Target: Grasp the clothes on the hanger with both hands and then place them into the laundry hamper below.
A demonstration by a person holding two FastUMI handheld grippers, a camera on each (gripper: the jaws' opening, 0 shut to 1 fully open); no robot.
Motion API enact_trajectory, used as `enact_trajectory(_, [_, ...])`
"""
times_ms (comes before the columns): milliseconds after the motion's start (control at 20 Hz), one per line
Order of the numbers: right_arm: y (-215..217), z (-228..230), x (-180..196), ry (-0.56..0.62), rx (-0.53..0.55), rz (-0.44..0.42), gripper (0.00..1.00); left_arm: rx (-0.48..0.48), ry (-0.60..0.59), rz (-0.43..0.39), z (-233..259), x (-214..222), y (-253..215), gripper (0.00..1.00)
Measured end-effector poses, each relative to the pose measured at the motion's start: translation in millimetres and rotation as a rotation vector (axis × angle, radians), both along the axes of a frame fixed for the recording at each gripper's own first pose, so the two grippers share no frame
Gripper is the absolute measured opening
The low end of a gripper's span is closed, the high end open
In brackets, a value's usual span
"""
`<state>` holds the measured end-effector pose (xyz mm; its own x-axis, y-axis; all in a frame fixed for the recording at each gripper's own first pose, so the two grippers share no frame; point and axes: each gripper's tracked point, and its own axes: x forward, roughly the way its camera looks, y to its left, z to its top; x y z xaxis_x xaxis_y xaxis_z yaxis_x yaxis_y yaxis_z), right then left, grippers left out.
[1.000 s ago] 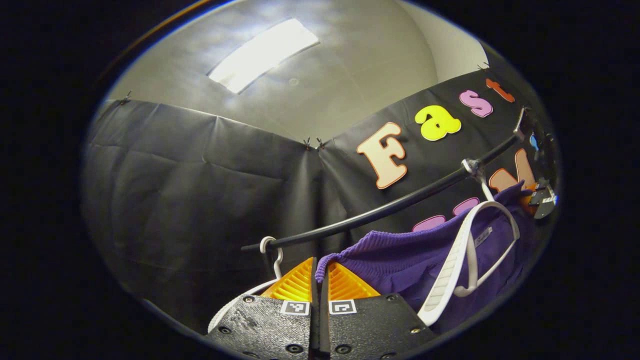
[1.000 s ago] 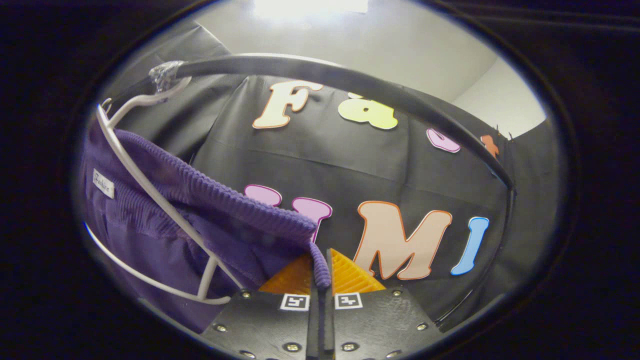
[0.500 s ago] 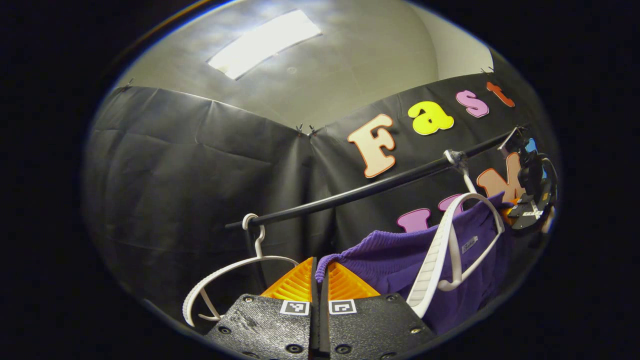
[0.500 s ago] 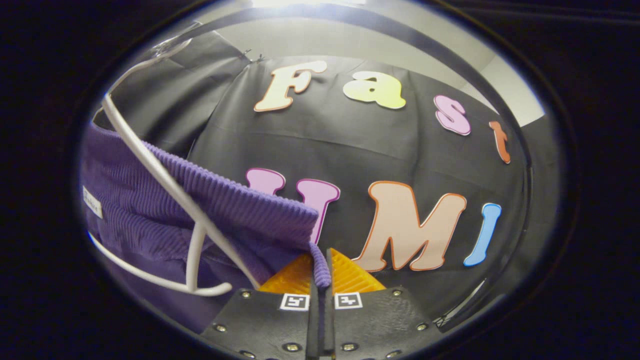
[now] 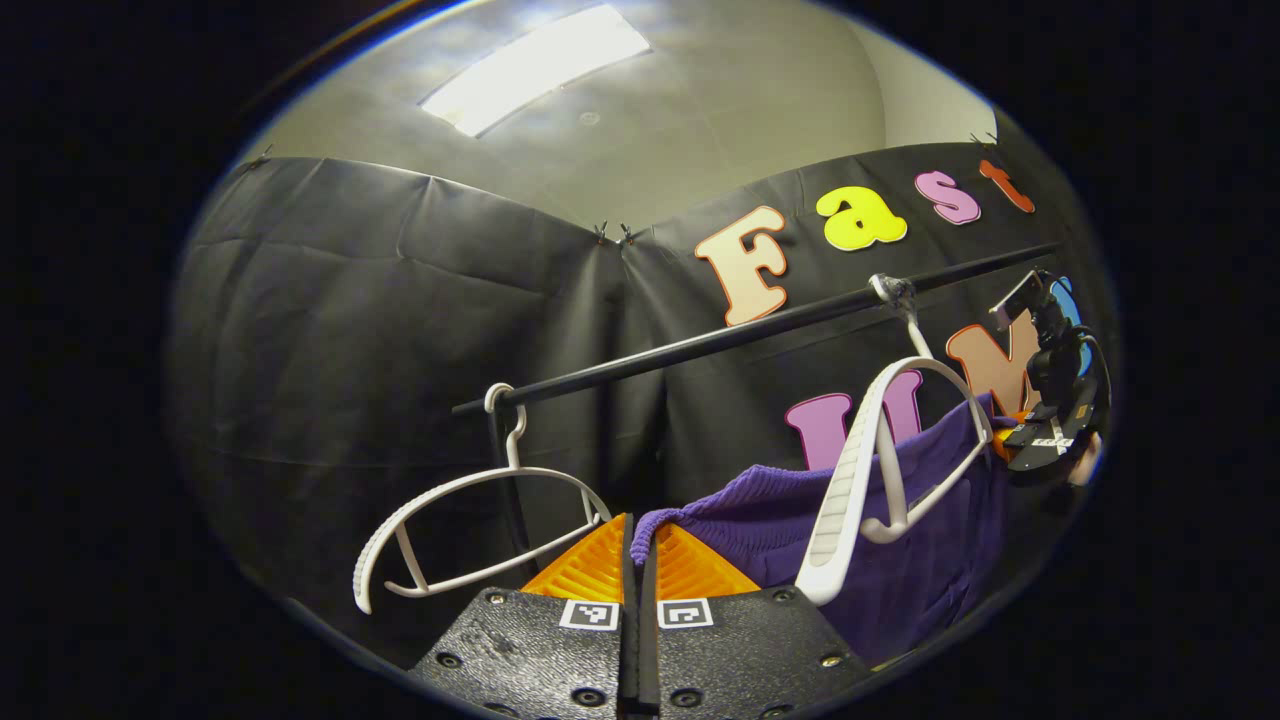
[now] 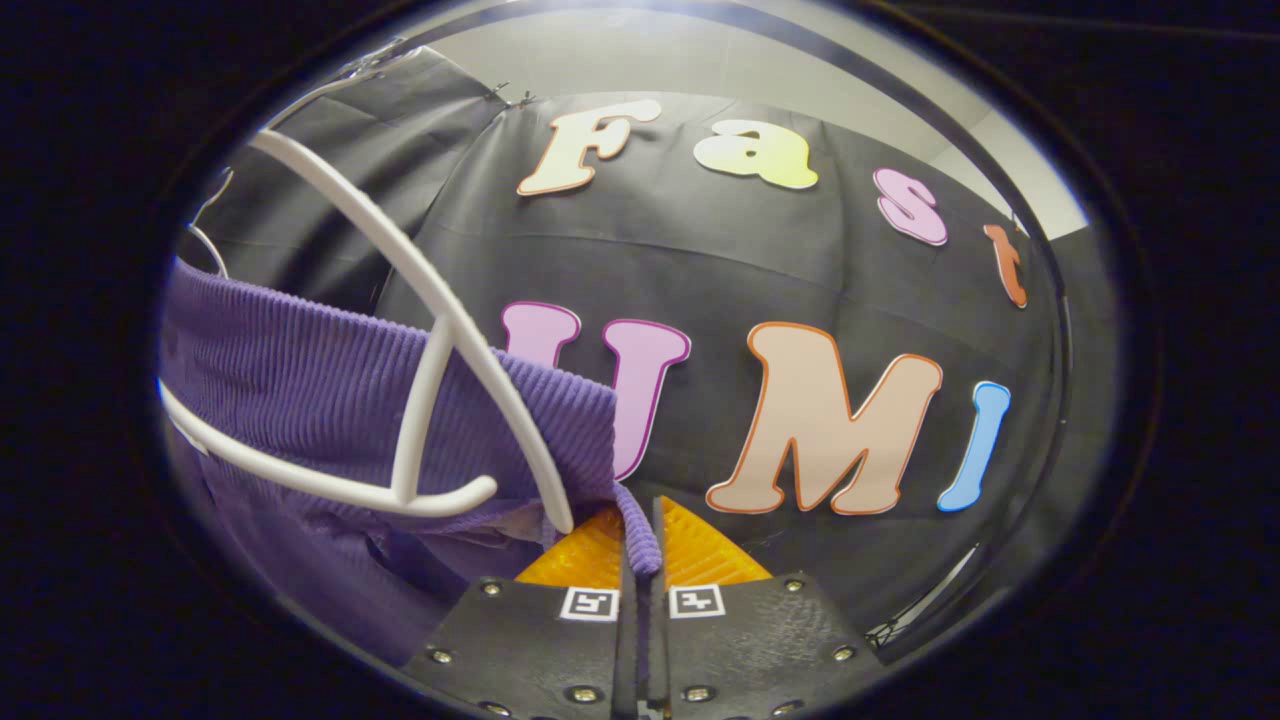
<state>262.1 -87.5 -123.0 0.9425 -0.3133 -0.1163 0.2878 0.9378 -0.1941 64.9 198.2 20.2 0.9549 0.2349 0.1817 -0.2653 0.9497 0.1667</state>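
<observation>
A purple ribbed garment point(image 5: 900, 540) is stretched between my two grippers, below a black rail point(image 5: 700, 345). My left gripper point(image 5: 638, 528) is shut on one end of its ribbed edge. In the right gripper view, my right gripper point(image 6: 638, 518) is shut on the other end of the garment point(image 6: 300, 380). A white hanger point(image 5: 865, 470) hooked on the rail leans across the cloth, its upper arm bare above it. Up close, that hanger point(image 6: 440, 330) crosses in front of the cloth. The right gripper point(image 5: 1012, 443) also appears far off at the garment's far end.
A second white hanger point(image 5: 470, 525) hangs bare on the rail's left end, close to my left gripper. The black booth wall point(image 5: 350, 330) stands behind the rail. A ceiling light point(image 5: 535, 65) is overhead. The rail point(image 6: 850, 75) arcs over the top of the right gripper view.
Both grippers have come down with the garment still held. The rail sits higher in both views, the garment has slid down off the hanger's arms, and the bare second hanger has come into sight.
</observation>
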Motion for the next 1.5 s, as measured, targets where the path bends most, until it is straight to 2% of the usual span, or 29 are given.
enact_trajectory(300, [1, -21, -19, 0.042, 0.02, -0.001, 0.04, 0.013, 0.029, 0.006, -12, -10, -8, 0.0])
enact_trajectory(850, [7, -44, -59, 0.089, -0.005, 0.012, 0.04, 0.063, 0.083, 0.019, -32, -31, -19, 0.0])
enact_trajectory(1250, [18, -66, -88, 0.137, -0.008, 0.027, 0.04, 0.1, 0.106, -0.02, -36, -34, -41, 0.0])
enact_trajectory(1450, [42, -67, -97, 0.144, 0.014, 0.068, 0.02, 0.065, 0.117, -0.069, -44, -28, -64, 0.0])
enact_trajectory(1500, [49, -66, -99, 0.144, 0.017, 0.079, 0.04, 0.057, 0.124, -0.088, -47, -26, -71, 0.0])
